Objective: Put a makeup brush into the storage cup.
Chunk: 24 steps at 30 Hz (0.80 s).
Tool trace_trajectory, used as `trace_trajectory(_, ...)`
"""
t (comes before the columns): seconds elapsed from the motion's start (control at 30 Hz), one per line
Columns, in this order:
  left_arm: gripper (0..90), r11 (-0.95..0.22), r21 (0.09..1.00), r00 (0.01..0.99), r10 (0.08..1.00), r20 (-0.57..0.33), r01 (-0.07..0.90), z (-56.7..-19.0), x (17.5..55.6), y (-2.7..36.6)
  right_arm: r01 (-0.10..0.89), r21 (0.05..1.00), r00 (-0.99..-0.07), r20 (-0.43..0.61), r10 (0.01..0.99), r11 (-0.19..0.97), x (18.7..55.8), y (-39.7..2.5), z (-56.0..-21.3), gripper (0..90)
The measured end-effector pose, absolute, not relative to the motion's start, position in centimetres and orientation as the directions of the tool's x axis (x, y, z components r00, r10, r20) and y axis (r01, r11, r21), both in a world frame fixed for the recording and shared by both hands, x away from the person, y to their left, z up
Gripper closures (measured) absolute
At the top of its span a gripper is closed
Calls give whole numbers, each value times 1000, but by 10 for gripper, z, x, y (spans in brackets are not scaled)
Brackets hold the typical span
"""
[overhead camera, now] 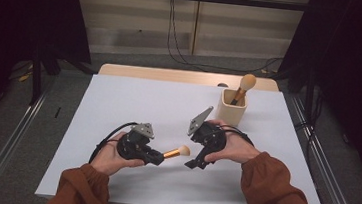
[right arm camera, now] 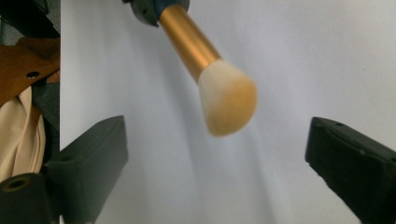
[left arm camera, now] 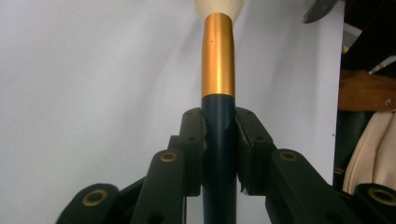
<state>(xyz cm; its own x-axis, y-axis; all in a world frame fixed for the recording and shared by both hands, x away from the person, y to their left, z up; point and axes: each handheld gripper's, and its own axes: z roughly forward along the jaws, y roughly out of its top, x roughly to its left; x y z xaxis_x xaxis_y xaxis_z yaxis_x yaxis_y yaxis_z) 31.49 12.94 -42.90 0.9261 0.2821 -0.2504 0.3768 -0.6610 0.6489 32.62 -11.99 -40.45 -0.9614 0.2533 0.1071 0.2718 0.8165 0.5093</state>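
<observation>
A: Brush [overhead camera: 176,152] handle sits clamped in the left gripper [overhead camera: 156,156], both jaws closed tight on the dark shaft just behind the gold ferrule, as the left gripper view [left arm camera: 218,140] shows. Long axis runs nearly level above the table [overhead camera: 133,102], bristle head pointing toward the person's right.

B: And the right gripper [overhead camera: 194,162]?

A: Jaws spread wide, holding nothing. In the right gripper view the brush head [right arm camera: 227,98] hangs between the two jaws but short of them, touching neither. The bristles point into that gap; the gold ferrule trails back toward the left gripper's jaws at the top of that view.

B: So which hand is nearer the free end?

A: The right one. The head lies just beside it in the high view, with only a small gap. A handover looks like the step in hand; that is a judgement. The right jaws would need to reach past the soft head to close on the ferrule.

B: Farther off?

A: Cup [overhead camera: 231,107] stands upright near the far right part of the table, just beyond the right hand [overhead camera: 237,147], with a second brush [overhead camera: 244,85] leaning in it, head up.
</observation>
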Motion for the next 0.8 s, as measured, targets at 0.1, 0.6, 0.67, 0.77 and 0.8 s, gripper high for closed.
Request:
trace_trajectory(0.1, 746, -646, 657, 921, 295, -257, 390, -432, 315, 134, 278, 529, -960, 112, 258, 802, 325, -124, -407, 40)
trace_trajectory(0.6, 746, -587, 698, 911, 308, -276, 410, -436, 313, 146, 327, 610, -939, 122, 322, 722, 319, -145, -420, 48)
trace_trajectory(0.67, 745, -571, 712, 911, 305, -277, 408, -436, 312, 148, 334, 611, -936, 124, 329, 718, 318, -147, -421, 52)
trace_trajectory(0.77, 745, -553, 727, 910, 311, -273, 407, -436, 312, 149, 334, 622, -934, 118, 338, 708, 316, -150, -423, 53)
trace_trajectory(0.8, 745, -548, 732, 910, 315, -268, 405, -436, 312, 150, 337, 628, -933, 119, 341, 702, 315, -152, -423, 53)
